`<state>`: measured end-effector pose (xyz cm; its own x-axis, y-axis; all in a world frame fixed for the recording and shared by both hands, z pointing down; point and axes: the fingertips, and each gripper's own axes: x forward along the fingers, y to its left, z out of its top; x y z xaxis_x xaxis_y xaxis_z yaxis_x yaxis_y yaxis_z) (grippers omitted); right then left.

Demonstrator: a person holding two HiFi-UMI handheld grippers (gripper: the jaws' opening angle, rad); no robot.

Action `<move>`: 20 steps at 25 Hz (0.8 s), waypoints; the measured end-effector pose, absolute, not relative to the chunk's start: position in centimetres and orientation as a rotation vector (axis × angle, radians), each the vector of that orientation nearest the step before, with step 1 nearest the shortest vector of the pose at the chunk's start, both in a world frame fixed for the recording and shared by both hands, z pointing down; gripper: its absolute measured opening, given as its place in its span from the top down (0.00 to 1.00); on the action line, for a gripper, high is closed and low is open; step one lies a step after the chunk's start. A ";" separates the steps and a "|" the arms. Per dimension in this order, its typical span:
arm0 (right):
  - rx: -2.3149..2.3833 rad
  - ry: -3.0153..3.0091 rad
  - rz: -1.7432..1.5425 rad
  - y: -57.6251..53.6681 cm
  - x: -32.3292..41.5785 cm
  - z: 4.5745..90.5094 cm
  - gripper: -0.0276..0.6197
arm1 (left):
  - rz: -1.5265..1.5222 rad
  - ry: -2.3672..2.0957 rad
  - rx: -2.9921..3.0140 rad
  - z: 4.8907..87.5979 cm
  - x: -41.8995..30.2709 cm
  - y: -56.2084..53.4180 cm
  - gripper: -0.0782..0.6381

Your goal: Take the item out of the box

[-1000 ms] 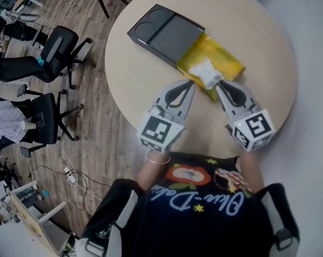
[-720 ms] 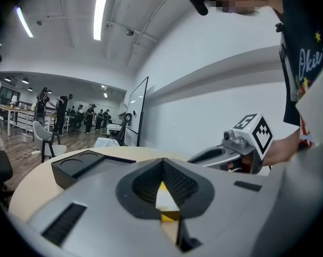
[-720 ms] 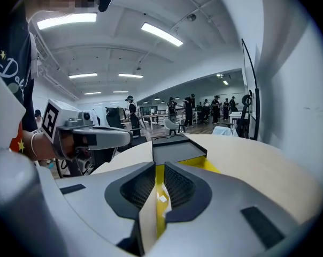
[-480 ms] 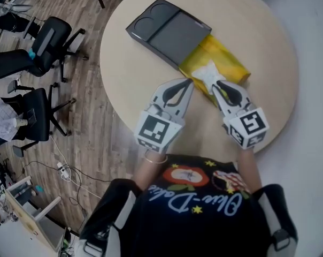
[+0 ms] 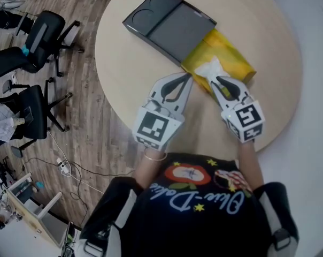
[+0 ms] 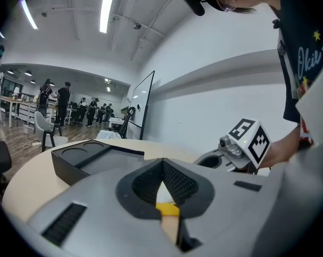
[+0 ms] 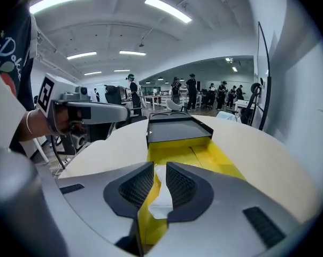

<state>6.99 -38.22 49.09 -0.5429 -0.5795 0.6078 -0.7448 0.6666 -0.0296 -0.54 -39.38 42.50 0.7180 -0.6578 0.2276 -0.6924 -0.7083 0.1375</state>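
Table: a round, pale table (image 5: 129, 79) carried the whole set, with office chairs (image 5: 36, 33) on the wood floor to its left.

Box: the black sleeve (image 5: 169, 25) lay flat toward the far side, and the yellow tray (image 5: 236, 63) stuck out of its near end, open at the top. In the right gripper view the sleeve (image 7: 177, 130) lay straight ahead, with the tray (image 7: 209, 154) running back toward the camera.

Item: the white item (image 5: 209, 68), crumpled and soft-looking, was in the near part of the tray, inside its walls.

Right gripper: the right gripper (image 5: 215, 79) reached into the tray. Its own view showed the jaws (image 7: 159, 167) drawn narrow, pinching the white item (image 7: 162, 197) between the pads.

Left gripper: the left gripper (image 5: 189, 77) sat just beside the tray's near left corner. Its own view showed the fingertips (image 6: 162, 162) meeting, with nothing clamped; yellow and table surface showed through the gap behind them.

Change over the last second: the right gripper's tips had been only at the item's near edge, and now the item was between its pads. The left gripper had kept its place by the tray corner. Sleeve and tray lay in the same arrangement as before.
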 end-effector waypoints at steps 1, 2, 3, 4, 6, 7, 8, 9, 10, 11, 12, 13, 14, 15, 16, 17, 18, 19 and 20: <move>1.012 -2.302 0.379 -38.3 7.0 49.5 0.88 | 0.232 -1.077 2.705 42.5 -0.5 -39.4 0.91; 1.003 -2.289 0.374 -38.3 7.0 49.9 0.88 | 0.223 -1.076 2.695 42.5 -0.5 -39.4 0.91; 0.995 -2.279 0.373 -38.4 7.0 50.3 0.88 | 0.216 -1.074 2.686 42.6 -0.5 -39.4 0.91; 0.987 -2.271 0.377 -38.4 7.0 50.7 0.88 | 0.213 -1.074 2.679 42.6 -0.5 -39.4 0.91; 0.972 -2.262 0.389 -38.5 6.9 51.3 0.88 | 0.209 -1.084 2.667 42.8 -0.8 -39.5 0.91; 0.965 -2.257 0.390 -38.5 6.9 51.5 0.88 | 0.206 -1.092 2.659 43.0 -1.0 -39.7 0.91; 0.957 -2.250 0.388 -38.6 6.9 51.7 0.88 | 0.205 -1.100 2.651 43.1 -1.2 -39.8 0.91; 0.947 -2.241 0.386 -38.6 6.9 51.9 0.88 | 0.205 -1.107 2.644 43.2 -1.4 -39.9 0.91; 0.931 -2.230 0.383 -38.6 6.8 52.1 0.88 | 0.204 -1.113 2.640 43.3 -1.5 -40.0 0.91; 0.911 -2.217 0.380 -38.5 6.7 52.4 0.87 | 0.203 -1.118 2.637 43.4 -1.6 -40.0 0.91; 0.888 -2.200 0.378 -38.4 6.7 52.6 0.87 | 0.200 -1.120 2.637 43.4 -1.7 -40.1 0.91; 0.865 -2.181 0.376 -38.3 6.6 52.9 0.86 | 0.198 -1.121 2.637 43.3 -1.7 -40.1 0.91; 0.844 -2.159 0.375 -38.2 6.5 53.3 0.86 | 0.196 -1.120 2.637 43.3 -1.7 -40.1 0.91; 0.827 -2.139 0.375 -38.1 6.5 53.6 0.86 | 0.194 -1.117 2.637 43.4 -1.7 -40.0 0.91; 0.814 -2.122 0.375 -38.1 6.6 53.9 0.86 | 0.192 -1.115 2.637 43.4 -1.6 -40.0 0.91; 0.806 -2.106 0.372 -38.1 6.6 54.1 0.86 | 0.190 -1.113 2.638 43.5 -1.5 -39.9 0.91; 0.798 -2.089 0.366 -38.1 6.7 54.3 0.86 | 0.188 -1.112 2.638 43.5 -1.5 -39.8 0.91; 0.790 -2.068 0.357 -38.2 6.8 54.5 0.86 | 0.186 -1.111 2.638 43.5 -1.5 -39.8 0.91; 0.780 -2.045 0.348 -38.2 6.8 54.7 0.86 | 0.182 -1.112 2.636 43.4 -1.6 -39.8 0.91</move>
